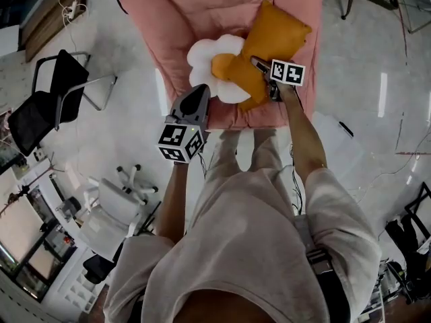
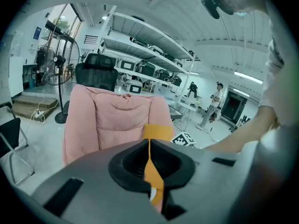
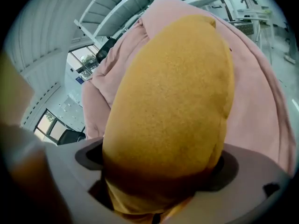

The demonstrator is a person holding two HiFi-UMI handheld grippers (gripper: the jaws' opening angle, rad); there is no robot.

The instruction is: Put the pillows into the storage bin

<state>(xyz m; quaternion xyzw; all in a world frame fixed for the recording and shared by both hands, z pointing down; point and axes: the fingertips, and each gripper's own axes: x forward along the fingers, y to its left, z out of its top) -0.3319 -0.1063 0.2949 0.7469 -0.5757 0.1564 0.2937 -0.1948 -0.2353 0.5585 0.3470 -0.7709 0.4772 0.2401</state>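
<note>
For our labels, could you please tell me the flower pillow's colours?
White petals, orange centre; the flower pillow shows best in the head view.

- The right tool [image 3: 161,171] had its jaws spread wide, grey bodies showing at the lower left and lower right.
- An orange pillow [image 3: 173,101] filled the gap between the jaws and most of the view, its near end in shadow low between them.
- Whether the jaws pressed on it could not be told.
- A pink armchair [image 3: 261,106] rose behind and beside the pillow.
- White shelving [image 3: 117,8] ran overhead, and a black chair [image 3: 70,136] stood far off at the left.
</note>
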